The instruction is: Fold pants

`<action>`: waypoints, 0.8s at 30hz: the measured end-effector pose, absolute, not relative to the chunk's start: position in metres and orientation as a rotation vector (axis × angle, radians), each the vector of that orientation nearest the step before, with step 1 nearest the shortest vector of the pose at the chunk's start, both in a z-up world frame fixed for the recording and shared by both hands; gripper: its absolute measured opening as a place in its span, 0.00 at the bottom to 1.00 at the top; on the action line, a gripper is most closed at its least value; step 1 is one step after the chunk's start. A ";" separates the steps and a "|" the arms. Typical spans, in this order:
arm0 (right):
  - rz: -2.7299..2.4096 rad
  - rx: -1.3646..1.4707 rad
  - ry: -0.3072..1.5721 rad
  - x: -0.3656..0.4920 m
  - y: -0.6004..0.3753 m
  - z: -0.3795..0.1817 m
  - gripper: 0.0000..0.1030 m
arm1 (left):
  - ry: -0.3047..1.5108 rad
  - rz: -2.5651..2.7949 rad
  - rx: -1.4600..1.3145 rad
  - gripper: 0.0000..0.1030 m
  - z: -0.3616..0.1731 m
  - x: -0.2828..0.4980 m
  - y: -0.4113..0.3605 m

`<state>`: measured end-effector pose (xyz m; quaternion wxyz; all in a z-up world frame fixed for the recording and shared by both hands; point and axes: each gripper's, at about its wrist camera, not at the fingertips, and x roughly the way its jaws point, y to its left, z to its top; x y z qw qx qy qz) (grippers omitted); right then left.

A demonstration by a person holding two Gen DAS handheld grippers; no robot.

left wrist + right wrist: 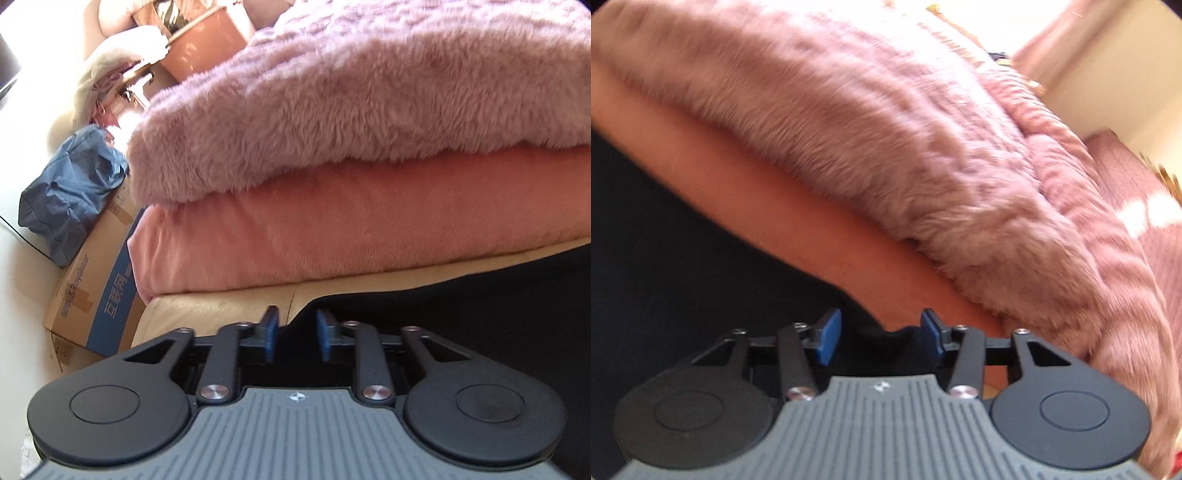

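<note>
Both tongs [295, 334] [881, 338] gape low (level) over black pants [461, 317].

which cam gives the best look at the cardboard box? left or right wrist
Left wrist. The cardboard box sits at the left edge beside the sofa, its blue printed panel readable, with a blue bag on top. The right wrist view shows none of it, only the fluffy pink blanket and black pants.
</note>
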<state>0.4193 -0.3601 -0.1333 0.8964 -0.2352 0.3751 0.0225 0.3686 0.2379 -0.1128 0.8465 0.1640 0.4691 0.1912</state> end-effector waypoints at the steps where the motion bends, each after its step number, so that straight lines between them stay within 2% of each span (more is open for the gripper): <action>1: 0.031 -0.449 0.769 0.413 -0.368 -0.128 0.42 | 0.973 0.403 0.342 0.37 -0.109 0.366 0.236; 5: -0.039 -0.316 0.781 0.390 -0.401 -0.118 0.35 | 0.908 0.367 0.315 0.38 -0.088 0.352 0.222; 9: -0.111 -0.110 0.794 0.367 -0.437 -0.118 0.35 | 0.881 0.262 0.239 0.38 -0.076 0.332 0.199; 11: -0.122 -0.009 0.795 0.359 -0.450 -0.123 0.34 | 0.888 0.196 0.197 0.32 -0.078 0.324 0.185; 15: -0.130 0.125 0.772 0.360 -0.464 -0.130 0.20 | 0.915 0.142 0.147 0.19 -0.096 0.315 0.161; 19: -0.024 0.174 0.715 0.379 -0.448 -0.124 0.15 | 0.962 0.158 0.107 0.15 -0.120 0.317 0.155; 21: 0.012 0.117 0.720 0.393 -0.431 -0.128 0.10 | 0.984 0.178 0.084 0.15 -0.128 0.319 0.157; 24: -0.038 0.120 0.759 0.419 -0.426 -0.148 0.10 | 1.000 0.207 0.053 0.15 -0.133 0.322 0.162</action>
